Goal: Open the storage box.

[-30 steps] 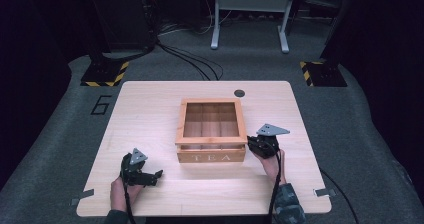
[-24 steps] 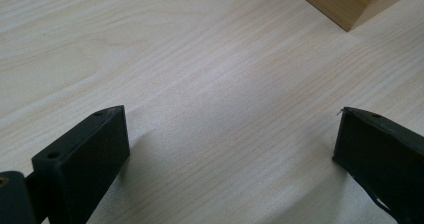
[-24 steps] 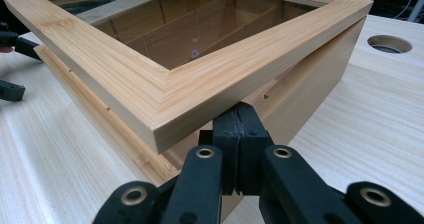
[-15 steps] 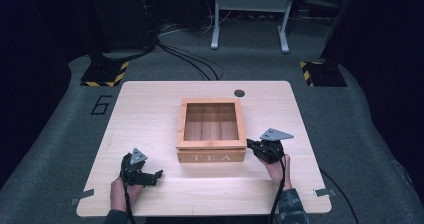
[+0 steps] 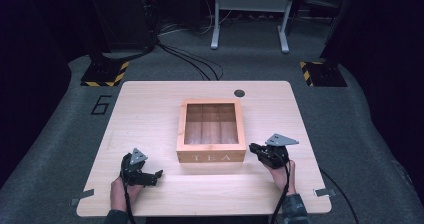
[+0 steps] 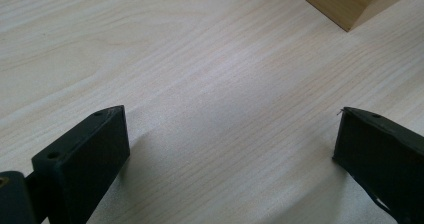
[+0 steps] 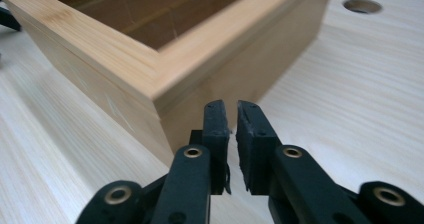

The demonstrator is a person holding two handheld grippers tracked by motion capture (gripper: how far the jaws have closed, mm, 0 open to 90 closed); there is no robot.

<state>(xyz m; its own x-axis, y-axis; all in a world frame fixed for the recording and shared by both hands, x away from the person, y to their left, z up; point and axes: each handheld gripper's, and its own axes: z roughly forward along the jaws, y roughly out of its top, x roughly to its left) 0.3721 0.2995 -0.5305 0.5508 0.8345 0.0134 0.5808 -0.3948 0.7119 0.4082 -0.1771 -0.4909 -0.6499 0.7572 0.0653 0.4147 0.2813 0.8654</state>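
Right tongs (image 7: 231,115) closed, wooden tea box (image 5: 211,157) (lidless, compartmented)

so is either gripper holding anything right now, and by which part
Nothing is held. The left gripper has its jaws wide open over the bare light wooden table. The right gripper is shut on nothing, at the near right corner of the square wooden tea box.

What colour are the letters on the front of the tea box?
White letters on the light wooden tea box, clearest in the high view.

The wooden box (image 5: 211,131) bears "TEA" on its front wall; a large "6" is marked on the floor (image 5: 101,104), left of the box.
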